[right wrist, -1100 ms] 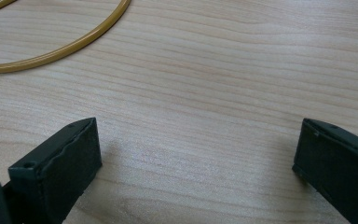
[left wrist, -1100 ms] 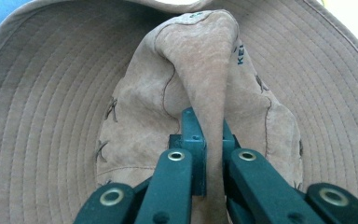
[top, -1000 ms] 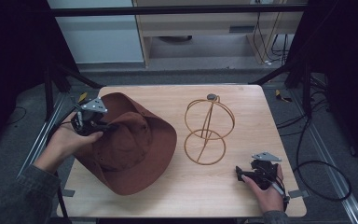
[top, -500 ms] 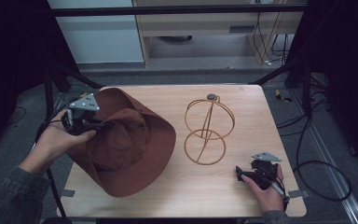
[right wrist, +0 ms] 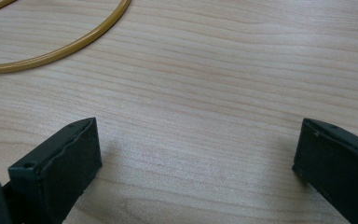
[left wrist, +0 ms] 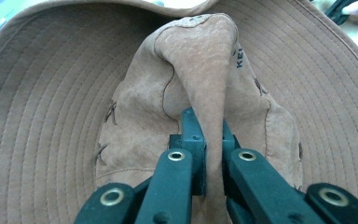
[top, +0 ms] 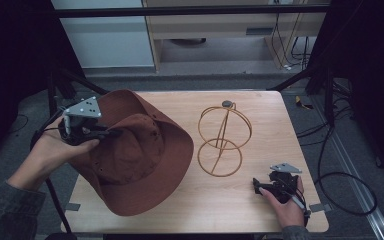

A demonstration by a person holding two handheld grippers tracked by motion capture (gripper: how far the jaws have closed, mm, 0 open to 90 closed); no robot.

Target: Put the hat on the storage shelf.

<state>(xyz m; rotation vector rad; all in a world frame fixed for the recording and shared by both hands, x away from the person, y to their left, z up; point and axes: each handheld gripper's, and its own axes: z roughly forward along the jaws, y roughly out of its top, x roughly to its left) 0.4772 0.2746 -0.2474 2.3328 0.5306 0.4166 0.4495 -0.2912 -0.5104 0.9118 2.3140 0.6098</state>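
Dim room – grey floor (top: pixel 340 150), wood bench (top: pixel 220 25) behind.

High view dim and soft, dark surroundings with the table (top: pixel 240 200) lit evenly from above, while both claw views are brighter, the hat (left wrist: pixel 65 116) sharp, near jaws slightly blurred, faint shadows on wood.

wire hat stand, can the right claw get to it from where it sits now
Probably yes. The right claw rests open on the table just beside the wire hat stand, with bare wood between them; the brown hat hangs off to the other side.
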